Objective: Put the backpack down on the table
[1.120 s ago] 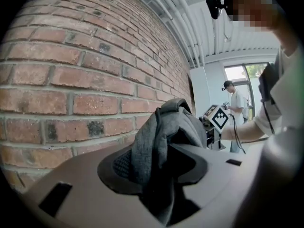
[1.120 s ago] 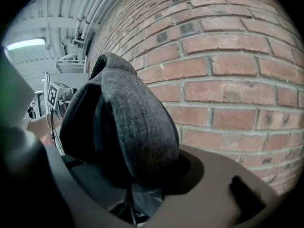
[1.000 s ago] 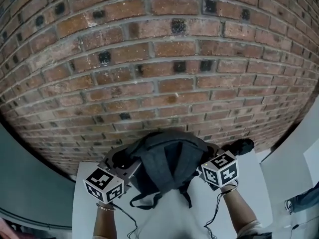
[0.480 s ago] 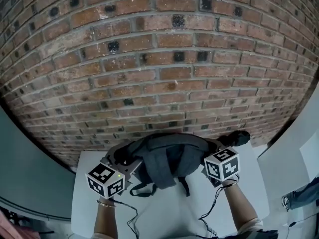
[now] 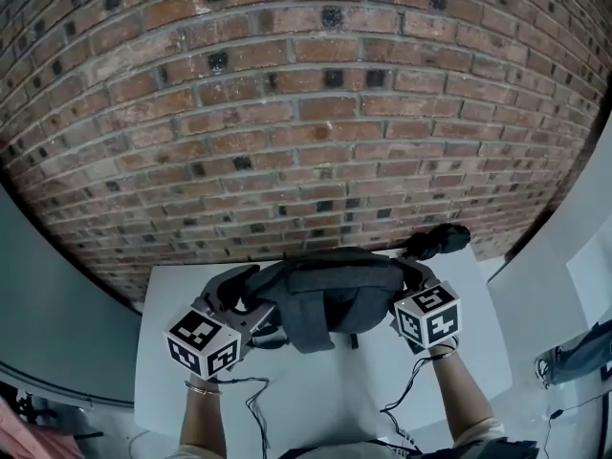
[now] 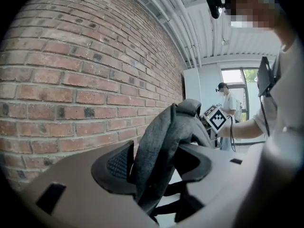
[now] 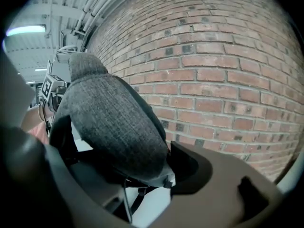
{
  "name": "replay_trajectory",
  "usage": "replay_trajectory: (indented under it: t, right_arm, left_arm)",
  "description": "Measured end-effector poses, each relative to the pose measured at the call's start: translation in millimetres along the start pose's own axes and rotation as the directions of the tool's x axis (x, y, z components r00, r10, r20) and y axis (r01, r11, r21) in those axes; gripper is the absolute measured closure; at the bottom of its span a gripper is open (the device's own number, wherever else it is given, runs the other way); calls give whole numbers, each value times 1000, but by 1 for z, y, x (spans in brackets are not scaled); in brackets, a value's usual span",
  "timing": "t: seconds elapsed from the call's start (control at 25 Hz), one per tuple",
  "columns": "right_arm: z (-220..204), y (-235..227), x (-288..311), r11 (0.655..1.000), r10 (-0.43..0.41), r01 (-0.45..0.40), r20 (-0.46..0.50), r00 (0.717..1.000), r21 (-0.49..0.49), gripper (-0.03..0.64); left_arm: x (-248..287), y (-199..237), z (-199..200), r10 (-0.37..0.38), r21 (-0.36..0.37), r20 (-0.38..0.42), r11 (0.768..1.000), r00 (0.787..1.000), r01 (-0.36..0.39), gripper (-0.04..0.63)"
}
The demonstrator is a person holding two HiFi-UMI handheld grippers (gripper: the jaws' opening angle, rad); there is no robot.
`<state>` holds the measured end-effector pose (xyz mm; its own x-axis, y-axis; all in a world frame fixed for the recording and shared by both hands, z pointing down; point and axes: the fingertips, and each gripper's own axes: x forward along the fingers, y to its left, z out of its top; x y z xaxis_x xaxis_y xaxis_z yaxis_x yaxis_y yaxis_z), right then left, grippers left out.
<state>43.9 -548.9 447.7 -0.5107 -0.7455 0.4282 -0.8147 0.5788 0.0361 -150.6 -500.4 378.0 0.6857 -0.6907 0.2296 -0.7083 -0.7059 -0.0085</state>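
Now the left hand-held gripper (image 6: 156,163) and right hand-held gripper (image 7: 126,167) have just been opening, the backpack (image 5: 330,295) loose between their jaws.

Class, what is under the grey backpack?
The white table, which shows all round the backpack. The patch directly beneath it is covered, so whether anything else lies there cannot be seen.

Person's wearing a light short sleeve (image 5: 486,432) and a thin bracelet (image 5: 199,388) on the left wrist. The left gripper (image 5: 232,290) and right gripper (image 5: 426,251) are each sporting a white cube (image 5: 203,340) with black square markers, and thin black cables (image 5: 251,402) are dangling off them.
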Motion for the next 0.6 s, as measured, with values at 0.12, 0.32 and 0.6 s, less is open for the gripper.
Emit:
replay_trajectory:
  t: [0.12,0.32,0.6]
  right_arm:
    - [-10,4,-13,1000,-11,11,-1,1000,4,400]
    - [-25,12,-31,999,-25,24,22,999,22,390]
    - [-52,6,-48,984,-65,62,12,998,169,376]
  left_arm:
    - [-6,-13,-5,-8,2,-14,1000,1000,8,344]
    - [-15,-30,-11,-23,-2,-35,1000,999,23,344]
    - [-21,-40,-17,-25,-5,-41,1000,999,25,348]
